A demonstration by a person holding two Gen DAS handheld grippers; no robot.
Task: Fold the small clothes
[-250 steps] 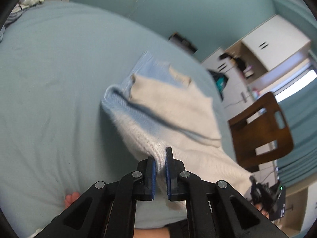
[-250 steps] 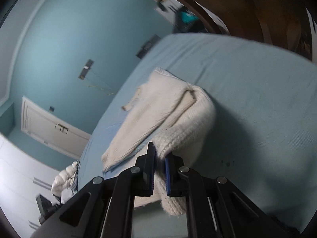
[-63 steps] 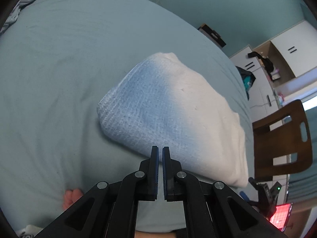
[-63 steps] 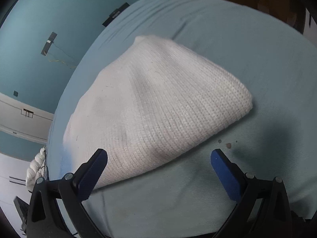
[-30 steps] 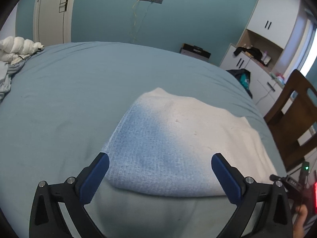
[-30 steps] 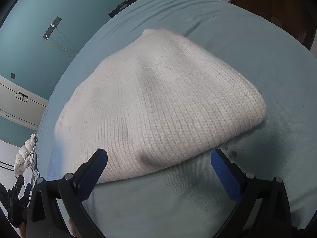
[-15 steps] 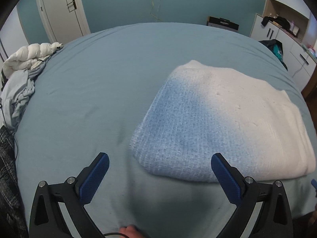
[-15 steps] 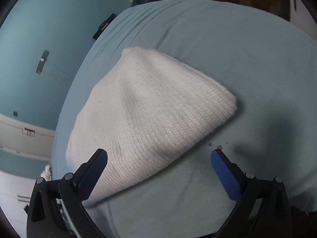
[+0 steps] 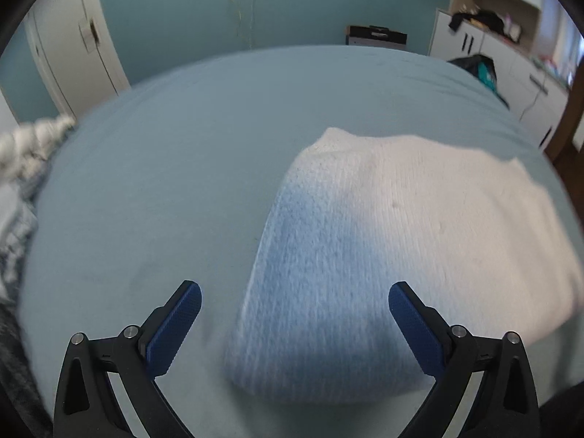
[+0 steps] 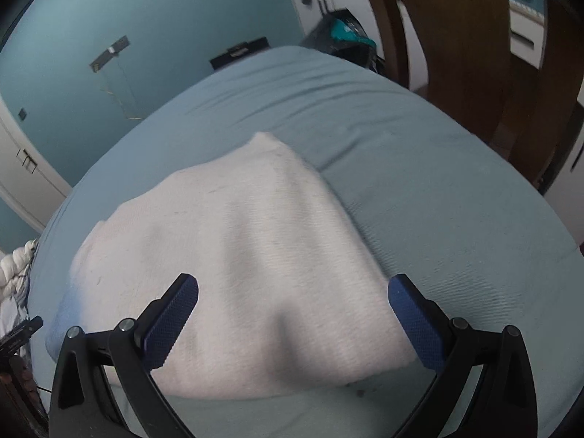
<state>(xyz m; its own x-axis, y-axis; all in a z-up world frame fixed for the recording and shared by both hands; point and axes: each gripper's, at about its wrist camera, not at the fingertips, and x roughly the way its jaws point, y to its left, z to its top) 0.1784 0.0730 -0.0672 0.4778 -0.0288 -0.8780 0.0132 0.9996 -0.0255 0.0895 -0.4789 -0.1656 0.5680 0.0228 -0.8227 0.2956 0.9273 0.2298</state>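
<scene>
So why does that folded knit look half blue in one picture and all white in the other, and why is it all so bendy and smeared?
Left wrist view: the folded sweater turns blue toward its near left side, maybe shade or dye; motion blur smears the knit, and the fisheye bows the bed. Right wrist view: it reads mostly white with a soft grey shadow, also blurred.

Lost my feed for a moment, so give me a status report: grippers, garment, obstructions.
Left gripper open, empty. Right gripper open, empty. Knit sweater folded flat on the bed. Nothing in the way.
</scene>
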